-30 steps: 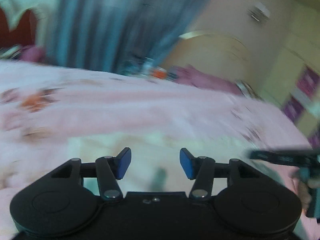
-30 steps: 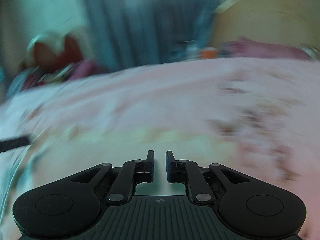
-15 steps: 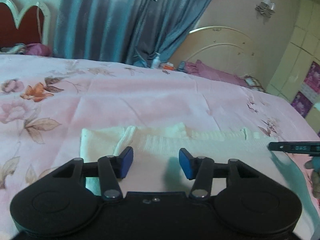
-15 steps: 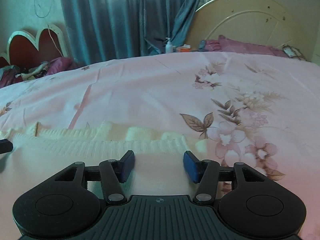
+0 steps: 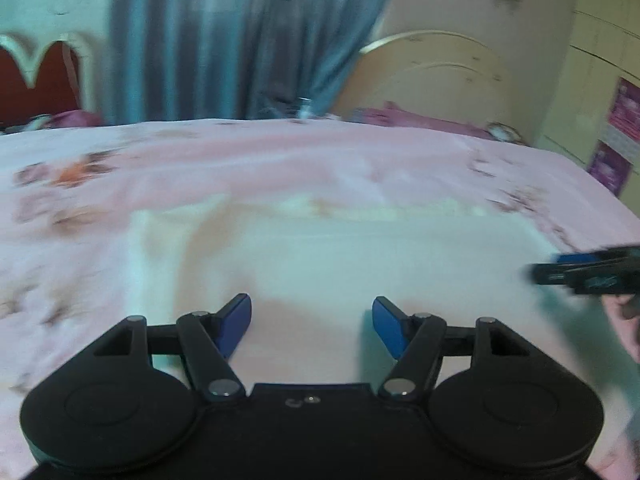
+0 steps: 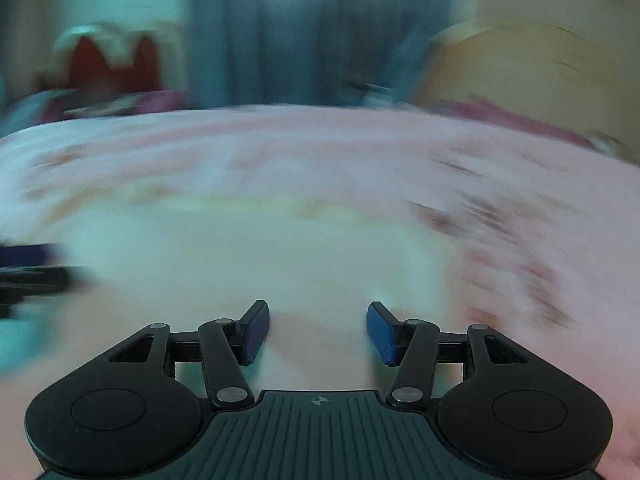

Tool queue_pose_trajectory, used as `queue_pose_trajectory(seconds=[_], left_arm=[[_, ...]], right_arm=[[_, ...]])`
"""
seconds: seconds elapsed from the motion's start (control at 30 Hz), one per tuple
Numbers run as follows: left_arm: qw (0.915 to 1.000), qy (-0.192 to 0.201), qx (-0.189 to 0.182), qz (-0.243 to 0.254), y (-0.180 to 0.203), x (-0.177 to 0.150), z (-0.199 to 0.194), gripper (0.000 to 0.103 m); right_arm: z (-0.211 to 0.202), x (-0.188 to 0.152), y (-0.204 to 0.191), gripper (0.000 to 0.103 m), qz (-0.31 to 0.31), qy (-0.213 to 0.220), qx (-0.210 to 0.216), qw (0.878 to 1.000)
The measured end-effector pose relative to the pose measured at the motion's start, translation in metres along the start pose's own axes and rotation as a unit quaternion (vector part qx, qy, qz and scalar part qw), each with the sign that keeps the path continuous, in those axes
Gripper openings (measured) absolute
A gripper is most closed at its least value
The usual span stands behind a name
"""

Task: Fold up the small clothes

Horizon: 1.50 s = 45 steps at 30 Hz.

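A cream-white knitted garment (image 5: pixel 340 256) lies flat on the pink floral bedspread (image 5: pixel 280 160), just ahead of both grippers; it also shows in the right wrist view (image 6: pixel 260 256). My left gripper (image 5: pixel 311 325) is open and empty, with its blue pads above the garment's near part. My right gripper (image 6: pixel 318 330) is open and empty over the same cloth. The right gripper's tip shows at the right edge of the left wrist view (image 5: pixel 588 270). The left gripper's tip shows at the left edge of the right wrist view (image 6: pixel 28 272). Both views are motion-blurred.
A blue curtain (image 5: pixel 240 40) hangs behind the bed. A cream arched headboard (image 5: pixel 432 76) stands at the back right and a red one (image 5: pixel 36 80) at the back left. Purple cloth (image 5: pixel 420 120) lies along the far edge.
The right gripper went from nearly shut to open a second ago. Since half a second ago both grippers have pulled back, showing more of the garment, and the views have blurred.
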<state>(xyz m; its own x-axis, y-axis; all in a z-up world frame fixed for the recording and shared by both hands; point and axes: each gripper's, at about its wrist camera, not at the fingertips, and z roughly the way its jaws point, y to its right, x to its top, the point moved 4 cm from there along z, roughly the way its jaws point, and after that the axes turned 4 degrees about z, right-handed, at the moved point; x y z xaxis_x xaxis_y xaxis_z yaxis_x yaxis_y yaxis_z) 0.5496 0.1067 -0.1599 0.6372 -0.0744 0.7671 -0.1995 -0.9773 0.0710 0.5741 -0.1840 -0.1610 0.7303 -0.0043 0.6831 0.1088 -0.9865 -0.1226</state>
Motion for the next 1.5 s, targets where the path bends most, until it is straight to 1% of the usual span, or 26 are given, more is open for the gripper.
queue_pose_trajectory(seconds=[0.03,0.1,0.17,0.23,0.27,0.3,0.37,0.43,0.5,0.53,0.6,0.67,0.7,0.77,0.8,0.87,0.93,0.97,1.07,1.17,1.27,1.3,1.33,1.4,1.47,1.5], left_arm=[[1.0,0.0,0.001,-0.005,-0.004,0.0,-0.003,0.065],[0.9999,0.005,-0.003,-0.016,-0.002,0.0,-0.013,0.065],[0.9996,0.01,-0.024,-0.011,0.013,0.001,-0.02,0.065],[0.999,0.006,-0.043,0.009,0.036,-0.002,-0.021,0.065],[0.9985,-0.004,-0.049,0.026,0.048,-0.006,-0.018,0.065],[0.998,-0.015,-0.042,0.044,0.057,-0.01,-0.015,0.065],[0.9969,-0.016,-0.026,0.073,0.063,-0.016,-0.015,0.065],[0.9973,-0.014,-0.027,0.067,0.058,-0.014,-0.025,0.065],[0.9981,0.002,-0.033,0.053,0.054,-0.015,-0.04,0.065],[0.9983,0.001,-0.036,0.046,0.054,-0.018,-0.045,0.065],[0.9983,-0.01,-0.04,0.041,0.058,-0.029,-0.049,0.065],[0.9986,-0.022,-0.022,0.043,0.059,-0.041,-0.051,0.064],[0.999,-0.022,-0.015,0.036,0.054,-0.047,-0.055,0.064],[0.9994,-0.018,0.009,0.03,0.038,-0.056,-0.066,0.064],[0.9991,-0.02,0.023,0.028,0.029,-0.061,-0.071,0.064],[0.9993,-0.018,0.029,0.014,0.011,-0.069,-0.083,0.064],[0.999,-0.022,0.032,0.022,0.011,-0.068,-0.091,0.064],[0.999,-0.018,0.032,0.024,0.017,-0.065,-0.095,0.064],[1.0,0.002,-0.008,-0.001,0.04,-0.058,-0.104,0.064],[0.9992,-0.001,-0.039,-0.011,0.063,-0.055,-0.1,0.062],[0.997,-0.021,-0.066,-0.034,0.076,-0.065,-0.091,0.062],[0.9966,-0.029,-0.067,-0.038,0.078,-0.069,-0.087,0.062],[0.9969,-0.027,-0.063,-0.039,0.079,-0.074,-0.087,0.062],[0.9983,-0.023,-0.049,-0.022,0.079,-0.076,-0.087,0.063],[0.9993,-0.021,-0.032,-0.001,0.076,-0.077,-0.091,0.06],[0.9996,-0.02,-0.019,0.009,0.071,-0.078,-0.094,0.059]], right_arm=[[-0.003,0.001,0.004,0.053,0.006,-0.003,0.007,1.0],[-0.016,0.001,-0.007,0.053,-0.012,0.006,0.02,1.0],[-0.03,-0.006,-0.031,0.053,-0.033,0.008,0.066,0.997],[-0.035,-0.016,-0.06,0.053,-0.072,0.003,0.092,0.993],[-0.031,-0.022,-0.071,0.053,-0.084,-0.009,0.099,0.991],[-0.023,-0.026,-0.077,0.053,-0.093,-0.023,0.092,0.991],[-0.02,-0.031,-0.076,0.053,-0.095,-0.022,0.076,0.992],[-0.03,-0.029,-0.074,0.053,-0.085,-0.02,0.065,0.994],[-0.049,-0.035,-0.076,0.053,-0.07,-0.011,0.09,0.993],[-0.056,-0.041,-0.083,0.053,-0.071,-0.017,0.111,0.991],[-0.063,-0.056,-0.095,0.053,-0.096,-0.027,0.122,0.987],[-0.061,-0.073,-0.1,0.053,-0.105,-0.041,0.118,0.987],[-0.066,-0.079,-0.097,0.053,-0.105,-0.038,0.106,0.988],[-0.072,-0.082,-0.074,0.053,-0.079,-0.031,0.077,0.993],[-0.075,-0.083,-0.056,0.053,-0.06,-0.029,0.052,0.996],[-0.08,-0.09,-0.029,0.053,-0.033,-0.034,0.023,0.999],[-0.089,-0.09,-0.025,0.05,-0.023,-0.035,0.023,0.999],[-0.098,-0.09,-0.031,0.042,-0.026,-0.025,0.029,0.999],[-0.119,-0.088,-0.067,0.038,-0.05,0.004,0.083,0.995],[-0.112,-0.097,-0.098,0.034,-0.067,-0.02,0.117,0.991],[-0.1,-0.107,-0.111,0.033,-0.069,-0.04,0.123,0.989],[-0.098,-0.109,-0.113,0.033,-0.072,-0.038,0.119,0.99],[-0.098,-0.111,-0.115,0.033,-0.085,-0.034,0.113,0.989],[-0.099,-0.112,-0.117,0.033,-0.104,-0.032,0.11,0.988],[-0.102,-0.113,-0.103,0.033,-0.096,-0.031,0.104,0.99],[-0.107,-0.115,-0.09,0.031,-0.079,-0.025,0.084,0.993]])
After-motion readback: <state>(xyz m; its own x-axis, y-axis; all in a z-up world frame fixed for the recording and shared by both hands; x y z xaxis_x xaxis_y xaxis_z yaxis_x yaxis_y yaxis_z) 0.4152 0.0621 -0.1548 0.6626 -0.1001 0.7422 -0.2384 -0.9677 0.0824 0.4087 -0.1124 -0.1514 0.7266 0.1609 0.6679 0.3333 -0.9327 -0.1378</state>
